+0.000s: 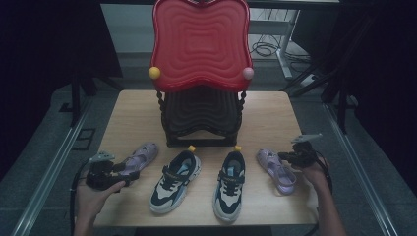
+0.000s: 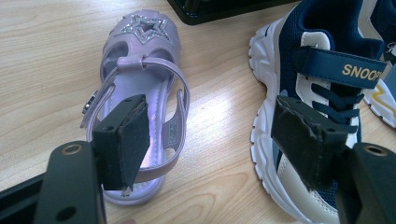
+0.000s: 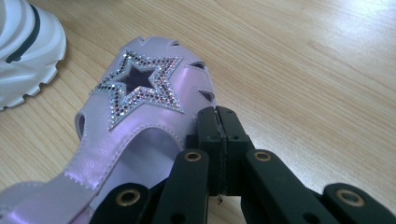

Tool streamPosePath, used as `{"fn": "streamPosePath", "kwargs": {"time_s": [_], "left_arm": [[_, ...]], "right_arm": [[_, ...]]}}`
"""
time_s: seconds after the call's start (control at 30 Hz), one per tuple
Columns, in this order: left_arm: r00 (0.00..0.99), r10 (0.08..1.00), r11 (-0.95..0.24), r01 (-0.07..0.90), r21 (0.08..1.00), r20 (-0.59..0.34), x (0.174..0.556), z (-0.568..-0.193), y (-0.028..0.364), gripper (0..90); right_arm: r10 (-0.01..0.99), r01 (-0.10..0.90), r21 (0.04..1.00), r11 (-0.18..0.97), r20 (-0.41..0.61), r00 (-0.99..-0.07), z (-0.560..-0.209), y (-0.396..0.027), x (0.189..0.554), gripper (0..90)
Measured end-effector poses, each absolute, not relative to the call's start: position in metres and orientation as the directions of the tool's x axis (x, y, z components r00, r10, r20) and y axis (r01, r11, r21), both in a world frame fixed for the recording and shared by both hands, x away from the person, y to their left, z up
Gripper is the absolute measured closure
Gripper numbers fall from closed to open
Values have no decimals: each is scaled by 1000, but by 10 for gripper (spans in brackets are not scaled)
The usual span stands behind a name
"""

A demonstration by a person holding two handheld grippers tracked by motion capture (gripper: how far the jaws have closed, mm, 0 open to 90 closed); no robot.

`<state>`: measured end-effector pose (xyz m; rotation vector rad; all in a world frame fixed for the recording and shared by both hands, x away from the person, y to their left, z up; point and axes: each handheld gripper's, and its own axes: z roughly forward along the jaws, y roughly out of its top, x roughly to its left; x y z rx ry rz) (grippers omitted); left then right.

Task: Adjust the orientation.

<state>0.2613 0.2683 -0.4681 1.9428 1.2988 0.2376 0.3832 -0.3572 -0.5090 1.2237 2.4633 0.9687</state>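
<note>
Lilac sandal, right [image 1: 276, 169]: near right of table, beside sneakers. Light, soft-strapped, likely pliable; best gripped at side wall. Right gripper [image 3: 218, 122] clenched at its edge; left gripper [image 2: 212, 140] released over left sandal [image 2: 140, 93].

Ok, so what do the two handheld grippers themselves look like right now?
Both are black. The left gripper carries a grey three-cornered plate, and a black cable trails from it; its fingers are flat black blocks with worn pad edges. The right gripper has the same grey plate, linkage arms with brass-ringed holes, and a black cable.
</note>
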Motion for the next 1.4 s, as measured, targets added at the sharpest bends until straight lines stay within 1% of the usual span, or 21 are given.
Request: {"fn": "streamPosePath", "kwargs": {"time_s": [0.27, 0.47, 0.5, 0.6, 0.63, 0.8, 0.9, 1.1, 1.17, 1.27, 1.3, 1.37, 1.4], "left_arm": [[458, 853, -178, 703, 688, -248, 260, -467, 270, 281], [455, 855, -171, 700, 693, -249, 259, -466, 272, 286], [455, 855, -169, 698, 696, -249, 259, -465, 272, 286], [455, 856, -169, 696, 698, -247, 259, -465, 272, 287], [456, 855, -168, 694, 700, -247, 258, -464, 272, 287], [456, 854, -162, 688, 707, -249, 257, -462, 272, 288], [458, 854, -157, 679, 717, -247, 255, -460, 274, 293], [463, 852, -155, 669, 727, -244, 253, -458, 275, 293], [461, 853, -152, 667, 729, -244, 252, -457, 276, 293], [458, 855, -150, 667, 730, -242, 252, -457, 276, 293], [455, 857, -148, 666, 731, -242, 252, -457, 276, 293], [455, 858, -149, 665, 732, -239, 252, -458, 277, 293], [455, 858, -149, 665, 732, -239, 252, -458, 277, 294]], "right_arm": [[752, 608, 648, 459, 82, -654, -508, -353, 392, 893], [766, 608, 664, 435, 82, -638, -503, -357, 388, 892], [775, 595, 691, 411, 80, -627, -496, -360, 382, 892], [781, 581, 715, 389, 78, -619, -488, -363, 377, 891], [786, 559, 749, 356, 83, -613, -480, -365, 369, 892], [782, 528, 779, 339, 79, -619, -469, -362, 353, 892], [786, 498, 811, 307, 79, -613, -462, -359, 333, 892], [791, 483, 831, 276, 89, -605, -460, -355, 313, 890], [791, 463, 846, 264, 86, -606, -460, -352, 303, 884], [787, 449, 856, 257, 85, -612, -461, -349, 296, 880], [780, 440, 864, 246, 93, -619, -465, -346, 289, 865], [772, 445, 855, 266, 89, -630, -468, -344, 287, 814], [772, 445, 855, 266, 89, -630, -468, -344, 287, 814]]}}
